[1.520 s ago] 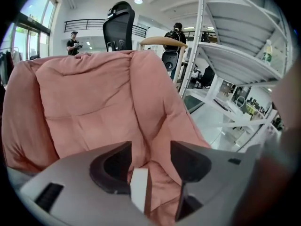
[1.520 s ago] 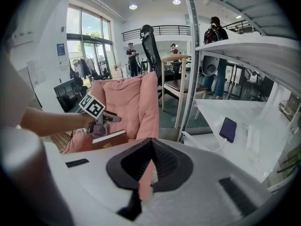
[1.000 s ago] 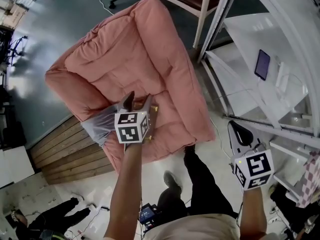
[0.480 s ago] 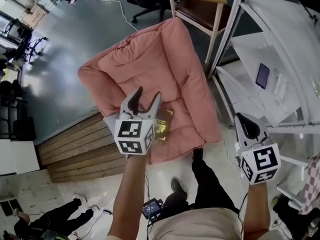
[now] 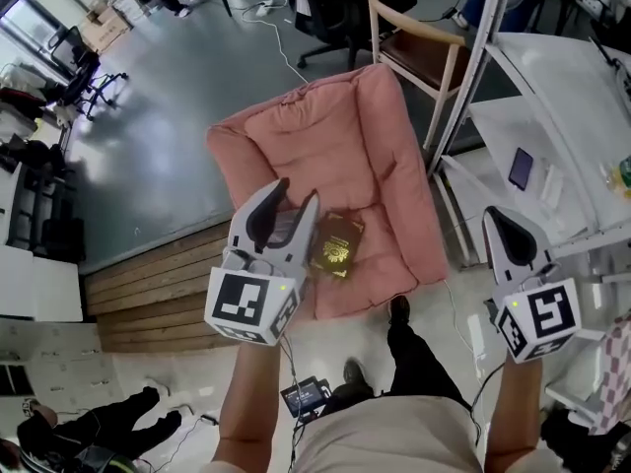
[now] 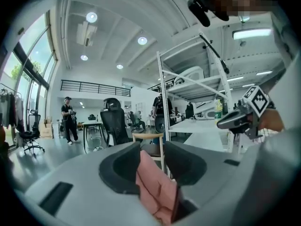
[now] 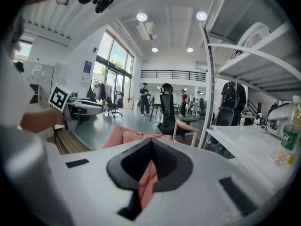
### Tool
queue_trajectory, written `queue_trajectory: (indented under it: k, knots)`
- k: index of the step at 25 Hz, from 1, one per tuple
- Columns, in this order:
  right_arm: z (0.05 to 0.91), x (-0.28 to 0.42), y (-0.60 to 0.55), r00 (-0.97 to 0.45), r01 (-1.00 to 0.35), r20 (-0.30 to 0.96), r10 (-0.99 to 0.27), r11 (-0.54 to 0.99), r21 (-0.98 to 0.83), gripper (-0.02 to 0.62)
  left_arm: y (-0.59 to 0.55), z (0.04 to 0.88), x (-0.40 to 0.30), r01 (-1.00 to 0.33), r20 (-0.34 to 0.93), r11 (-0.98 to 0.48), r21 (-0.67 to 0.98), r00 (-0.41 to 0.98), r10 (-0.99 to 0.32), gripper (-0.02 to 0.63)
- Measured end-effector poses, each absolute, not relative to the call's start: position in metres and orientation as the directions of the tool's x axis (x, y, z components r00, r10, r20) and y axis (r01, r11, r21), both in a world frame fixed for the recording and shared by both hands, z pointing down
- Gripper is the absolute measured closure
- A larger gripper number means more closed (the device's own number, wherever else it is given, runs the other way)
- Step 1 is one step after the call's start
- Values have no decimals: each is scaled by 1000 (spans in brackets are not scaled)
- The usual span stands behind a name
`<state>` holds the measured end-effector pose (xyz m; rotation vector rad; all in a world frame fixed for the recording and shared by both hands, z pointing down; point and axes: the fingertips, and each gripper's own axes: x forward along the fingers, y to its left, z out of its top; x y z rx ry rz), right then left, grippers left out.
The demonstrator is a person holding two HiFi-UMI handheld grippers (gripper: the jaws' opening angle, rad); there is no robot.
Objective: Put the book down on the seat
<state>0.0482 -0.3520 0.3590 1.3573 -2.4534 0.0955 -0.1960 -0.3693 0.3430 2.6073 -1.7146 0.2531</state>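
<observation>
A dark book with a gold emblem lies flat on the front part of the pink cushioned seat. My left gripper hangs above the seat's front left edge, just left of the book and apart from it. Its jaws are closing with nothing between them; in the left gripper view only the pink seat shows through the gap of the left gripper. My right gripper is held off to the right, beside the seat, its jaws shut and empty. The pink seat shows beyond the right gripper.
A wooden chair stands behind the seat. A white metal rack with a phone on it fills the right. A wooden platform lies left of the seat. The person's feet are at the seat's front.
The left gripper has drawn back and up from the seat, and the book stays lying on the cushion. Its jaws have narrowed. The right gripper stayed at the right.
</observation>
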Motion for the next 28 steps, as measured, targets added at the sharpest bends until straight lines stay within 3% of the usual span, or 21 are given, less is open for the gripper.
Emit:
queue_trajectory:
  k: [13, 28]
  knots:
    - [254, -16, -264, -646, -729, 208, -734, 675, 119, 607, -228, 225, -237, -911, -26, -377, -164, 386, -922, 502]
    - [209, -54, -168, -658, -699, 184, -730, 683, 209, 607, -115, 199, -285, -923, -80, -351, -156, 366, -927, 502]
